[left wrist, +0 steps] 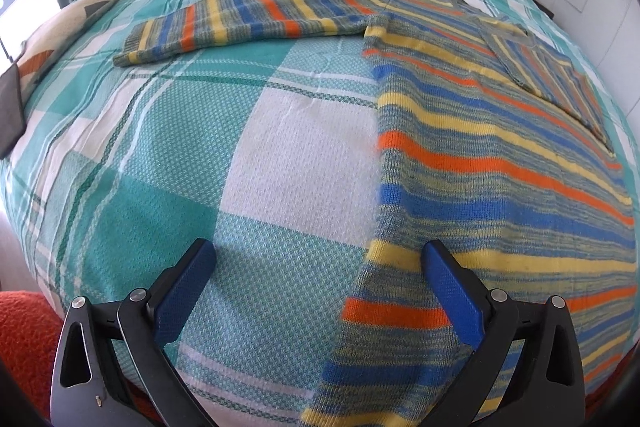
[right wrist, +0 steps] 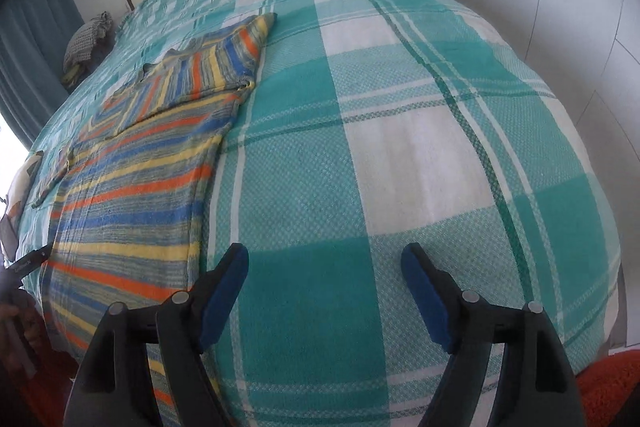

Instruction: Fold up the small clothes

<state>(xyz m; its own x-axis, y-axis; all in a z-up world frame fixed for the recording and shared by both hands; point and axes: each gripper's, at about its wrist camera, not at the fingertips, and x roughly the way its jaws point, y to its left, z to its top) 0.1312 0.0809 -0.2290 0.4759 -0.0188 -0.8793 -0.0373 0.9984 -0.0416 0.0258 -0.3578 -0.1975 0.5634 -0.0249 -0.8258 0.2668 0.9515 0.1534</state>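
Lying flat on the teal-and-white checked bed point(left wrist: 248, 163), the striped knitted sweater point(left wrist: 500, 187) needs its outstretched sleeve point(left wrist: 248, 23) folded inward squarely, while the left hand-held gripper point(left wrist: 320, 259) and right hand-held gripper point(right wrist: 325, 259) gape wide, empty.

Striped sweater point(right wrist: 132, 163) flat on checked bedspread point(right wrist: 400, 131), right gripper point(right wrist: 325, 259) open, empty

One striped sweater point(left wrist: 500, 163) lies on one teal-and-white checked bedspread point(left wrist: 248, 147) — two sleeves show, one stretched out to the far left point(left wrist: 248, 23) and one folded across the body at the far right point(left wrist: 552, 79). Two grippers are in view — the left gripper point(left wrist: 320, 259) and the right gripper point(right wrist: 326, 263), each with two blue-padded fingers. One patterned pillow point(left wrist: 60, 27) sits at the left edge, and one bundle of checked cloth point(right wrist: 86, 39) far off.
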